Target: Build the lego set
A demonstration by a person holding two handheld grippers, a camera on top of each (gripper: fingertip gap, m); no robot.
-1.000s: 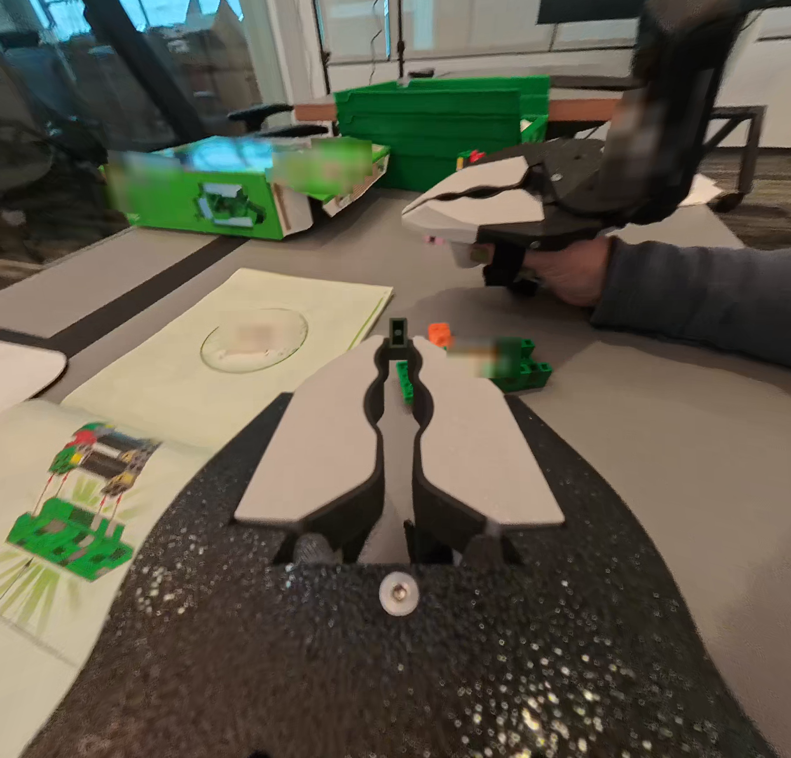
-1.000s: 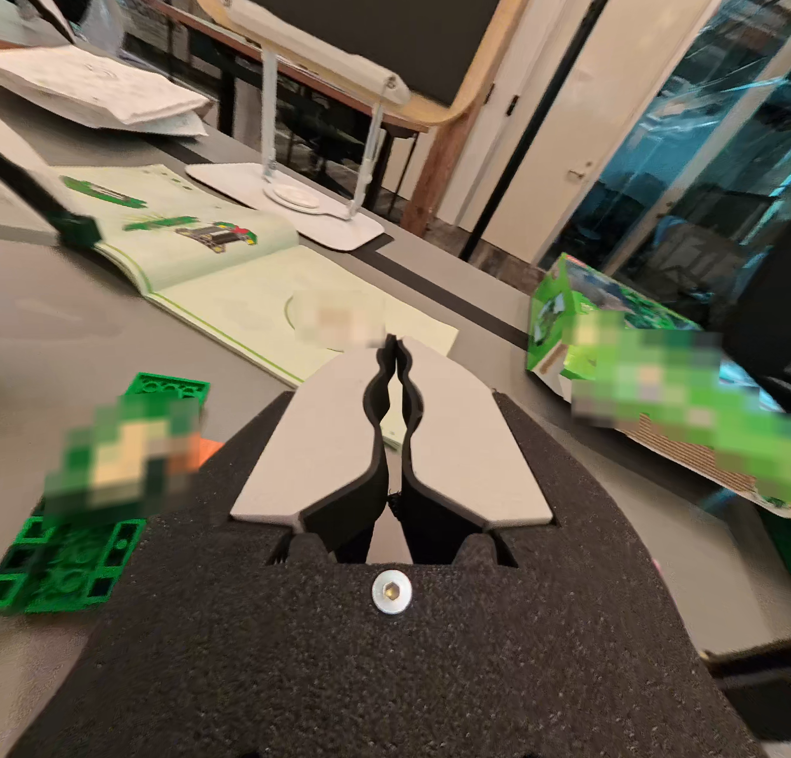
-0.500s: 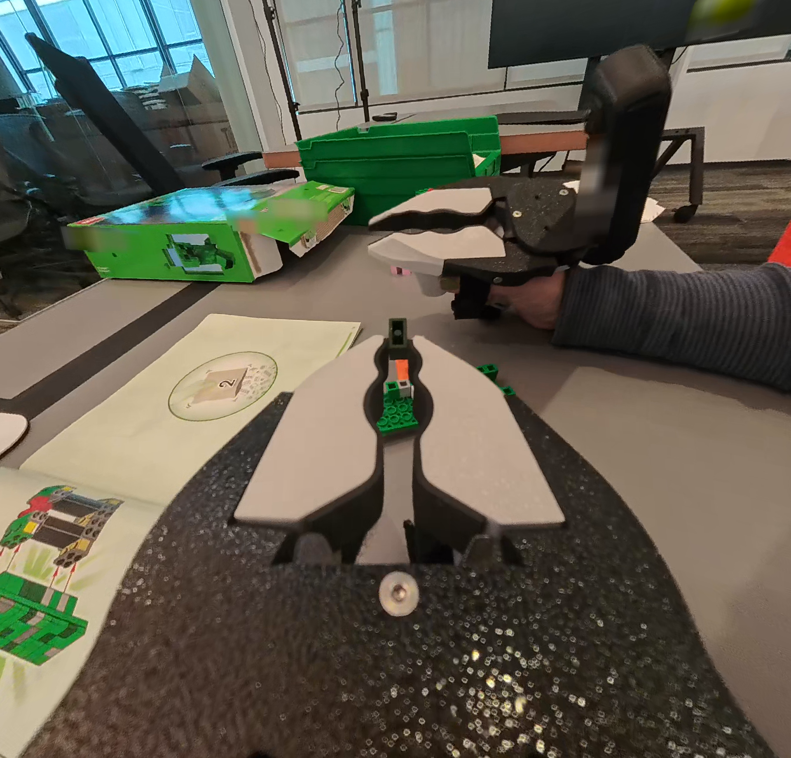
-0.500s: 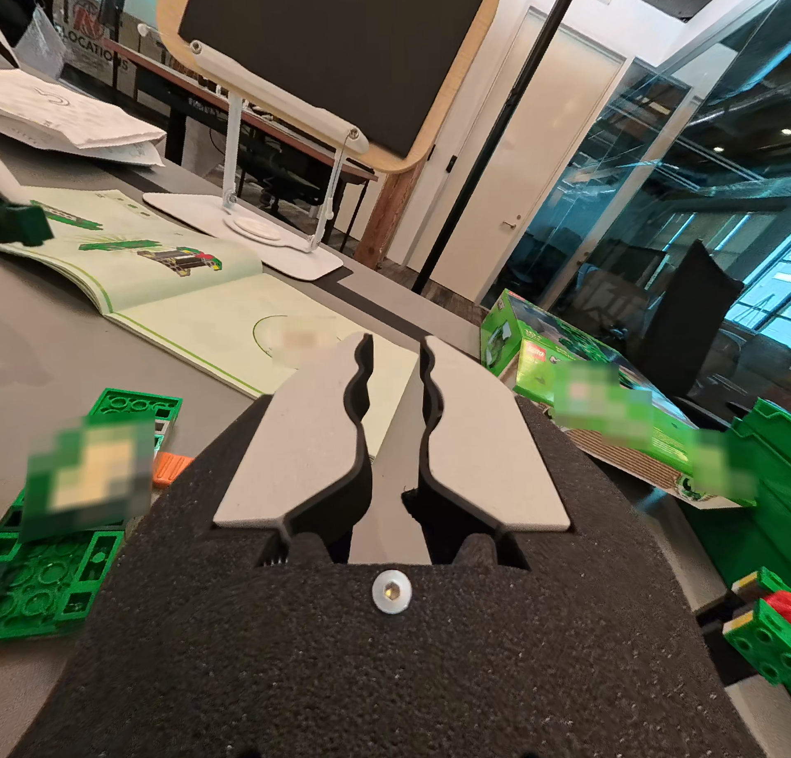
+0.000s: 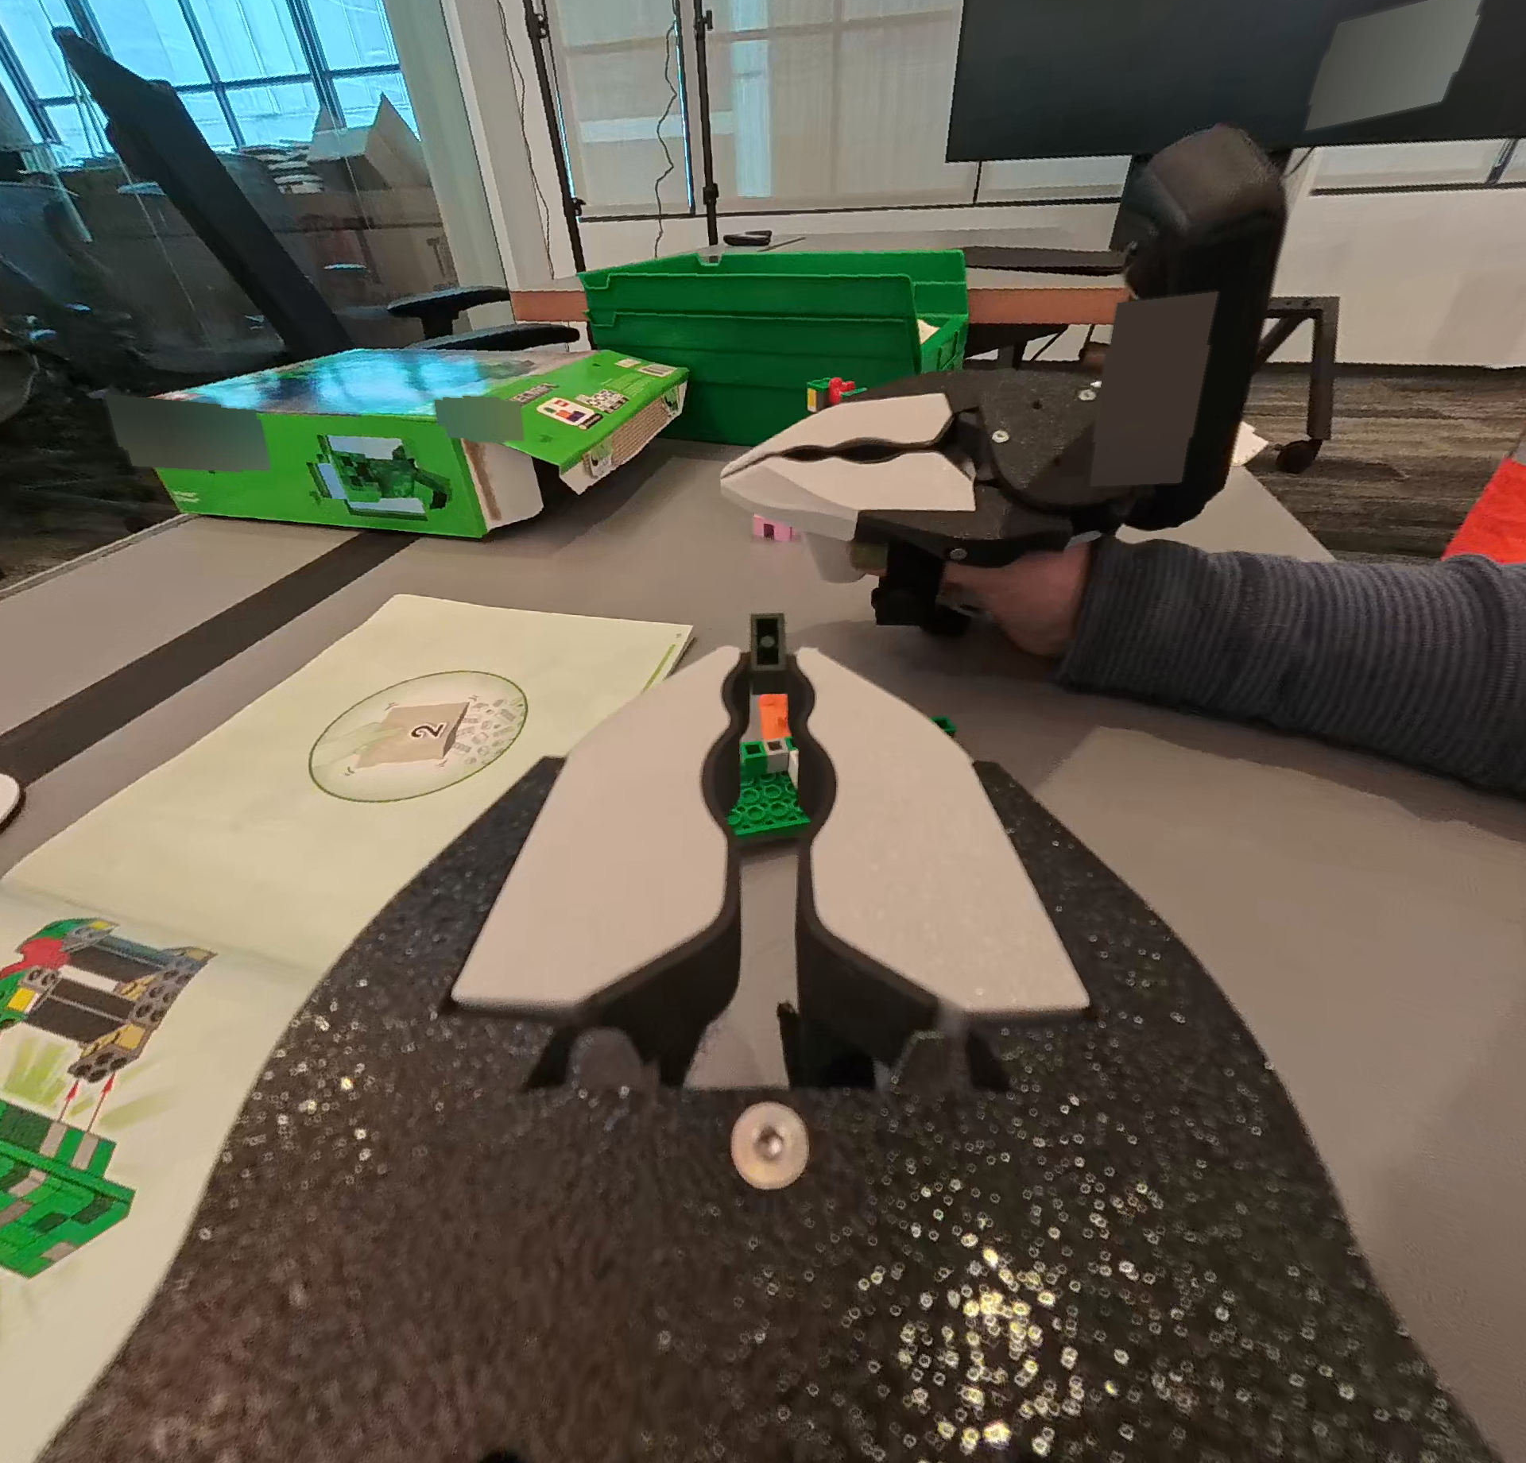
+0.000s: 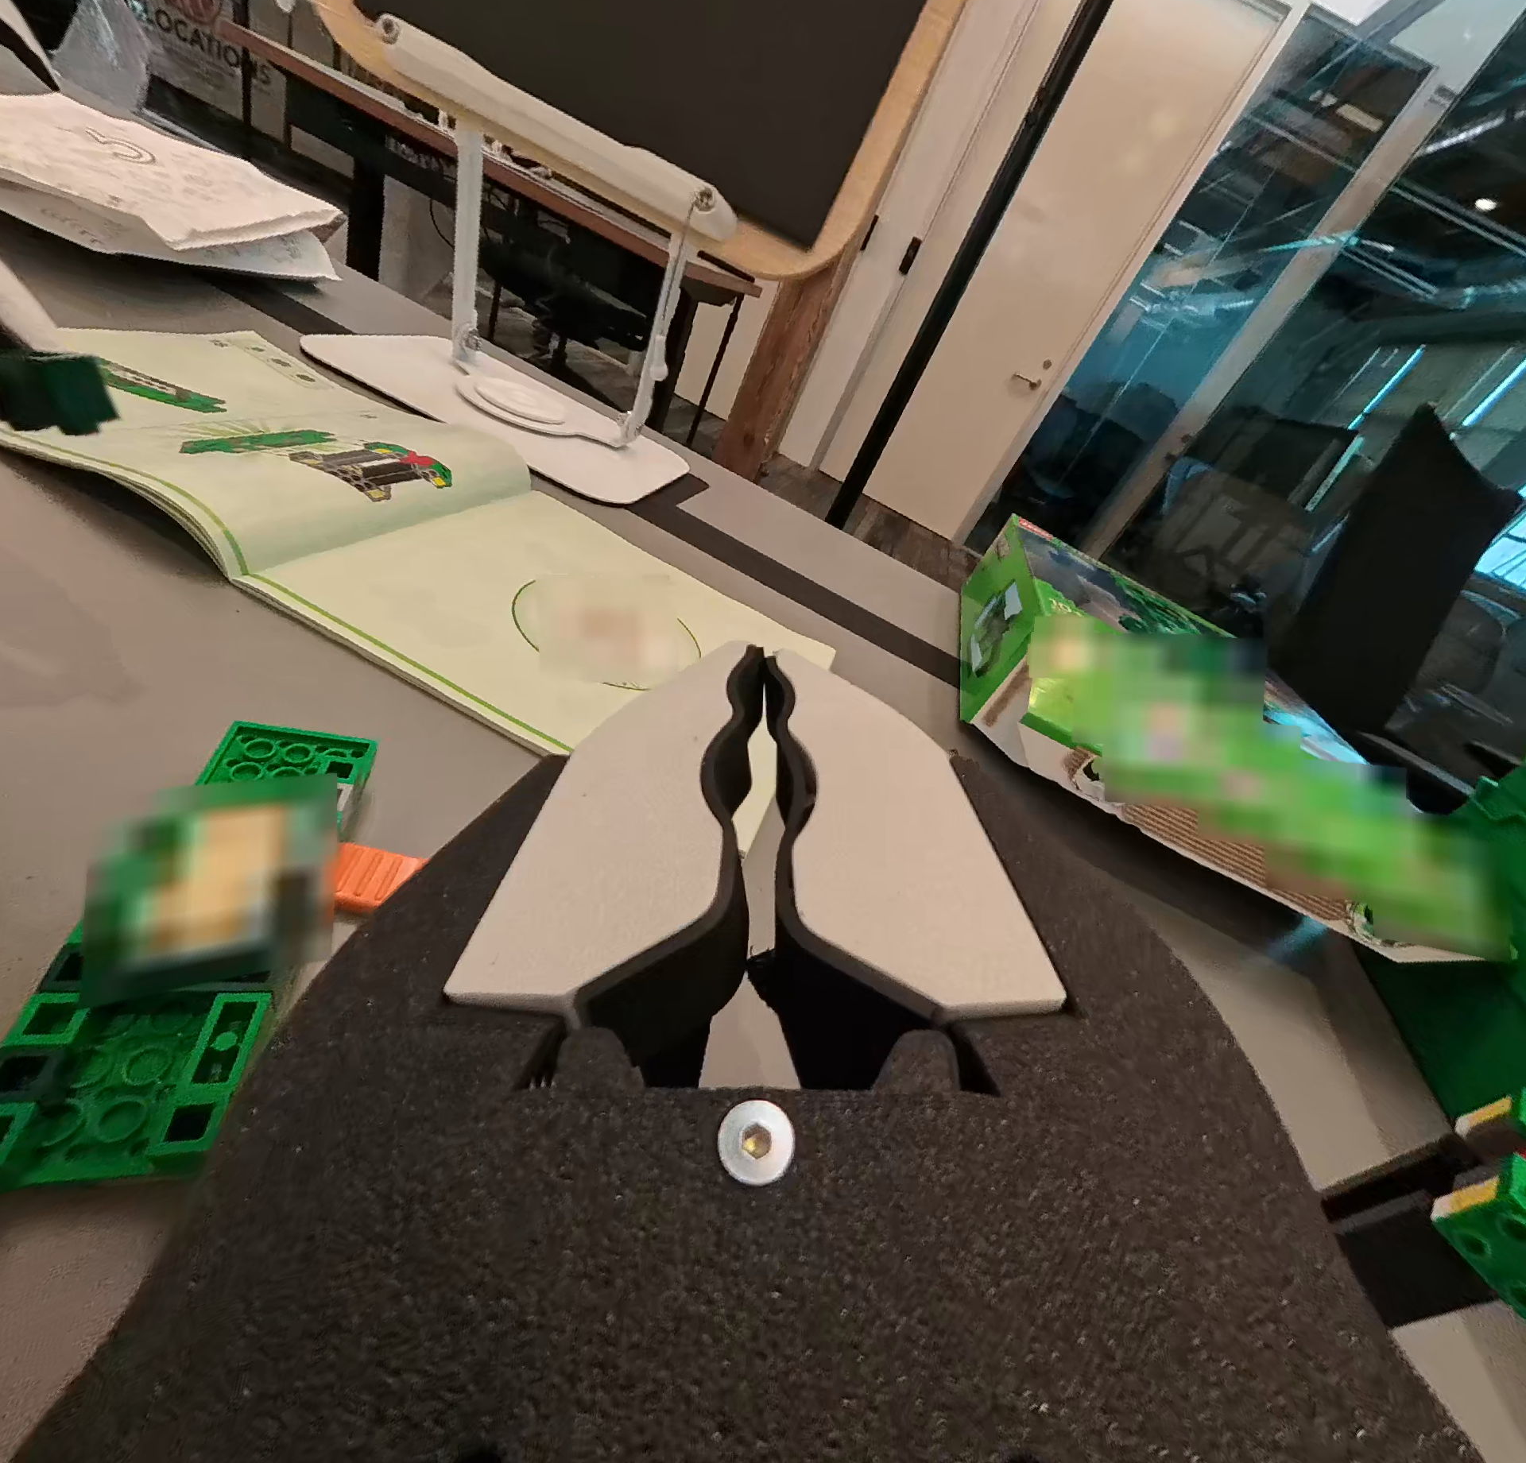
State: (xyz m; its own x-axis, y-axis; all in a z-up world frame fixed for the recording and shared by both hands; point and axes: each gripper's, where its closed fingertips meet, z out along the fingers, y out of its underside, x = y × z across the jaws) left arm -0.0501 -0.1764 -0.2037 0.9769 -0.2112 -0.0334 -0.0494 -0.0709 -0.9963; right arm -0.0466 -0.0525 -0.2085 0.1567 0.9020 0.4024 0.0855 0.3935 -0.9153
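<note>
My left gripper (image 5: 766, 660) is shut on a small dark green brick (image 5: 766, 641), pinched upright at its fingertips above the table. Below it, seen through the gap between the fingers, sits a green lego assembly (image 5: 764, 808) with an orange piece (image 5: 772, 717) on it. The right wrist view shows the dark green brick (image 6: 58, 394) at its left edge and the green assembly (image 6: 124, 1093) at lower left. My right gripper (image 6: 764, 668) is shut with nothing between its pads. It also shows in the left wrist view (image 5: 743, 478), held in a hand beyond the assembly.
An open instruction booklet (image 5: 413, 763) lies left of the assembly. A green lego box (image 5: 372, 449) and green bins (image 5: 768, 342) stand at the back. A pink piece (image 5: 772, 525) lies under the right gripper. A white lamp base (image 6: 495, 399) and paper bags (image 6: 149, 185) are on the far side. The left gripper's tips are roughly 12 cm from the right gripper's.
My right gripper opened and then its pads came together again on air. My left gripper kept the dark green brick and moved over the green assembly.
</note>
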